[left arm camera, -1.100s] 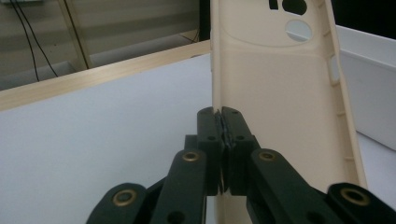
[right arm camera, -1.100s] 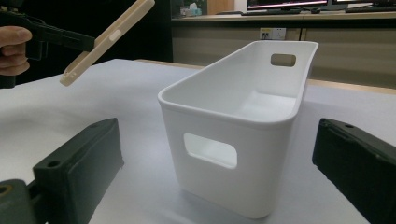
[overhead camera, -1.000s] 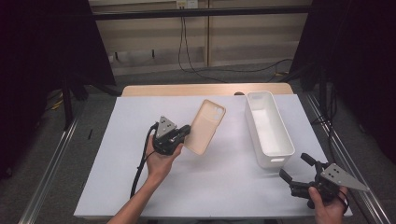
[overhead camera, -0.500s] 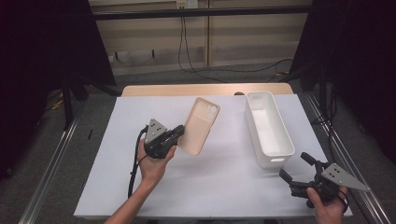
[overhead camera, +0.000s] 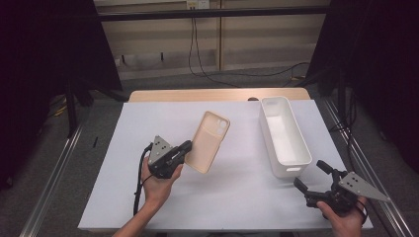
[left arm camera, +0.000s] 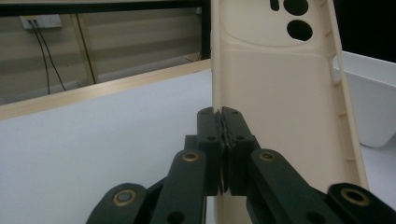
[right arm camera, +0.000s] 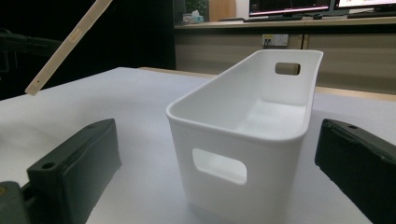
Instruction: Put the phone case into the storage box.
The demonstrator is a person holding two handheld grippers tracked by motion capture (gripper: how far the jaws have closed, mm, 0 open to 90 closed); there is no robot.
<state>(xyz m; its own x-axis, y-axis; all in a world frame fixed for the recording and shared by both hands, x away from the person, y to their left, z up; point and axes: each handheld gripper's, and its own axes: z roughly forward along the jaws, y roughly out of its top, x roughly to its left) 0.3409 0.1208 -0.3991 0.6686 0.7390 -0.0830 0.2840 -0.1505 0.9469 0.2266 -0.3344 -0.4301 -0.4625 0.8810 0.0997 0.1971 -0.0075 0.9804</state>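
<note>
A beige phone case [overhead camera: 209, 140] hangs above the white table cover, tilted, with its camera cut-outs at the far end. My left gripper [overhead camera: 187, 146] is shut on the case's near edge; the left gripper view shows both jaws clamped on the rim of the case [left arm camera: 275, 79]. An empty white bin [overhead camera: 284, 134] with handle holes stands right of centre. My right gripper [overhead camera: 310, 176] rests near the front right corner, open, just short of the bin's near end. The bin [right arm camera: 243, 126] stands between and beyond its spread jaws in the right gripper view.
White paper [overhead camera: 123, 148] covers the table, with a wooden strip [overhead camera: 197, 95] at its far edge. Cables hang down the back wall [overhead camera: 197, 44]. Dark curtains and metal rails flank both sides. In the right gripper view the case's edge [right arm camera: 65, 46] slants at upper left.
My left hand has carried the case a little towards the left and nearer the front of the table. The right gripper has stayed where it was, still open.
</note>
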